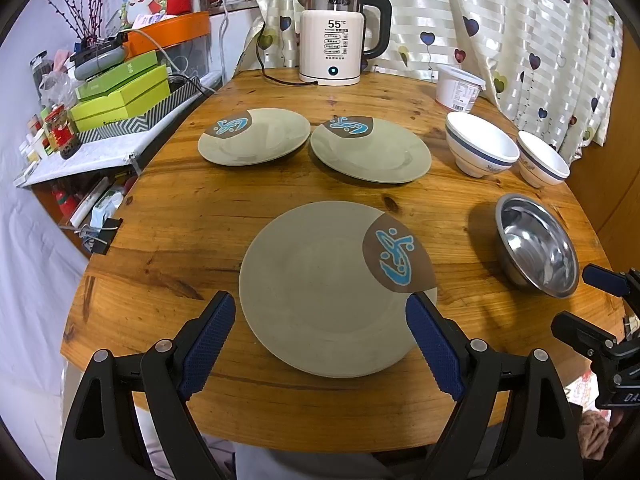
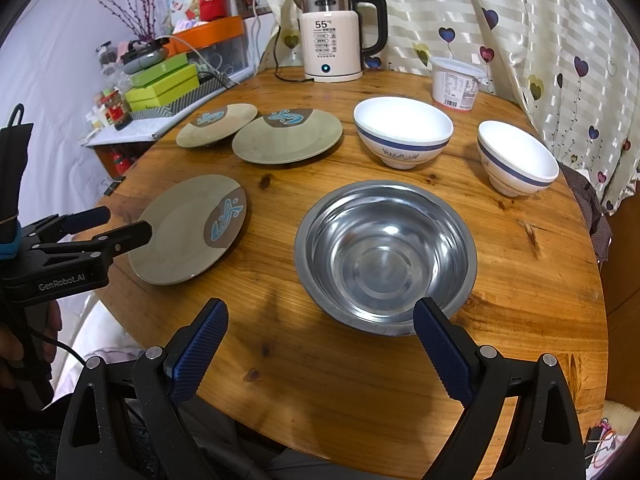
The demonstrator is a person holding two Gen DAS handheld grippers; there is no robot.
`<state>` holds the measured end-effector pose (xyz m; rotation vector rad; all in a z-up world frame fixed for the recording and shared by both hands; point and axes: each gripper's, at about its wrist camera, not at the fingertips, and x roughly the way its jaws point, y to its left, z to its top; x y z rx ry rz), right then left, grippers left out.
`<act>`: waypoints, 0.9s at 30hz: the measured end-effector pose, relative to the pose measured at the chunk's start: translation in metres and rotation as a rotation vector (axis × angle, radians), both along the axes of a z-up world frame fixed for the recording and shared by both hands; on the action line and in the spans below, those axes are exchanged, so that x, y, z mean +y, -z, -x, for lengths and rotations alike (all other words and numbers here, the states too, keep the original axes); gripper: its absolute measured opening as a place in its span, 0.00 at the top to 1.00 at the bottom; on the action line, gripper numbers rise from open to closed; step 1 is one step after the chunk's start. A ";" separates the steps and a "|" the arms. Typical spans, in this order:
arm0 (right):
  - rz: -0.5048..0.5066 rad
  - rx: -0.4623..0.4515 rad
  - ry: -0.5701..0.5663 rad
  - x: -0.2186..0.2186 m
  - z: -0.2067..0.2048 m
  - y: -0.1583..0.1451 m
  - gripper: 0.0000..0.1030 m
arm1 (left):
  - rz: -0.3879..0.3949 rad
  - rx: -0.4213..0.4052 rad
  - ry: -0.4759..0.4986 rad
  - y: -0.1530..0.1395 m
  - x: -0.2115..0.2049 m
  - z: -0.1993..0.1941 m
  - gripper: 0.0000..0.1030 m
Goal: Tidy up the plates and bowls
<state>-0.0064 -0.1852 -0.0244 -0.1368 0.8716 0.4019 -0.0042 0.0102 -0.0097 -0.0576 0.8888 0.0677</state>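
Three grey-green plates with a brown and blue corner motif lie on the round wooden table: a near plate (image 1: 328,292) (image 2: 188,230), a far left plate (image 1: 254,136) (image 2: 216,125) and a far middle plate (image 1: 370,149) (image 2: 287,136). A steel bowl (image 1: 536,244) (image 2: 386,252) sits near the front right. Two white bowls with blue bands stand behind it: one (image 1: 480,144) (image 2: 402,130) and another (image 1: 542,164) (image 2: 516,156). My left gripper (image 1: 320,332) (image 2: 106,226) is open and empty over the near plate's front edge. My right gripper (image 2: 320,340) is open and empty just before the steel bowl.
An electric kettle (image 1: 340,36) (image 2: 334,36) and a white tub (image 1: 458,86) (image 2: 456,82) stand at the table's back. A cluttered shelf with green boxes (image 1: 120,92) is on the left. A curtain (image 1: 520,40) hangs behind.
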 end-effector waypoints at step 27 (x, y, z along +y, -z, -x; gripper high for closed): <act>0.033 -0.025 -0.126 0.053 -0.035 -0.019 0.09 | 0.061 -0.031 -0.100 -0.004 0.059 -0.016 0.15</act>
